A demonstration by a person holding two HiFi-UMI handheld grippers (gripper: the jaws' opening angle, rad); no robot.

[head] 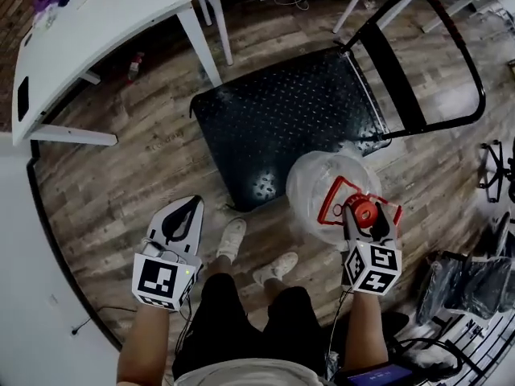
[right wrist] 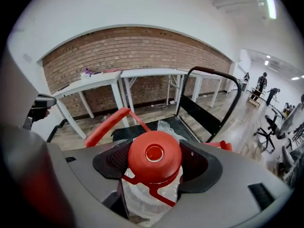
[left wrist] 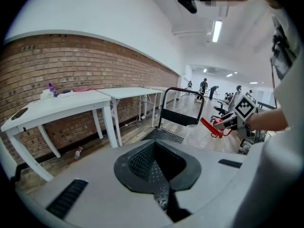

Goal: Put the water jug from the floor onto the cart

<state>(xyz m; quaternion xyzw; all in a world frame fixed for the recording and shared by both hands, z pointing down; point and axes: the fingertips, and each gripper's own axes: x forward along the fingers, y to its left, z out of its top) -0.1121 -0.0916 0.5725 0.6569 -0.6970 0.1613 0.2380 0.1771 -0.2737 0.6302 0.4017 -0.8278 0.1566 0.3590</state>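
Observation:
A clear water jug [head: 322, 185] with a red cap [head: 365, 212] and a red carrying handle hangs at the near right corner of the black cart platform [head: 282, 115]. My right gripper [head: 367, 215] is shut on its neck just under the cap; in the right gripper view the cap [right wrist: 154, 156] sits between the two black pads, over the jug's clear body. Whether the jug's base touches the floor is hidden. The cart's black push handle [head: 451, 51] rises at the far right. My left gripper [head: 182, 218] is shut and empty at the left, and sees the jug [left wrist: 206, 139].
White tables [head: 96, 30] stand at the back left, with a small bottle [head: 134, 66] on the floor beneath one. The person's shoes [head: 233, 238] are just in front of the cart. An office chair base [head: 495, 167] and dark bags [head: 467, 284] crowd the right.

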